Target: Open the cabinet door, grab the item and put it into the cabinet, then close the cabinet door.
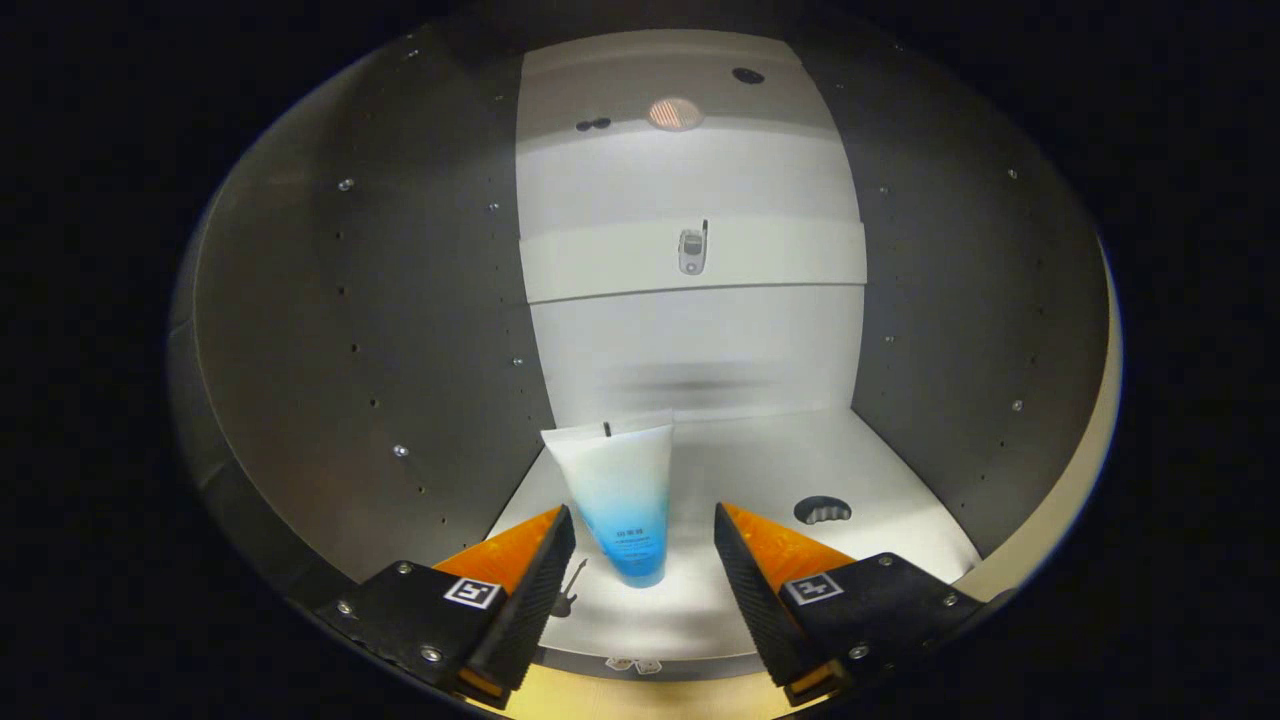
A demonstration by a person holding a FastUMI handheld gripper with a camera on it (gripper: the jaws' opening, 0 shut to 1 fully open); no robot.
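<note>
light: dim overall; brightest on the cabinet's back wall [690,260] and floor, lit from the front
side walls: dark grey, fading to near black at the outer parts
shadows: soft dark smear on the back wall just above the floor; the tube [622,500] is evenly lit
glare: small warm reflection high on the back wall
distortion: strong fisheye, straight cabinet edges bow outward
focus: back wall slightly soft; gripper [645,545] fingers sharp, spread apart

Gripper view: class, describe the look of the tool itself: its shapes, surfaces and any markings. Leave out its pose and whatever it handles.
The gripper has two wedge-shaped fingers tapering to points, their inner faces finely ribbed. Each finger sits on a dark, angular mounting block fastened with small silver screws. A square black-and-white tracking marker is stuck on each block. No cables or sleeves appear.
</note>
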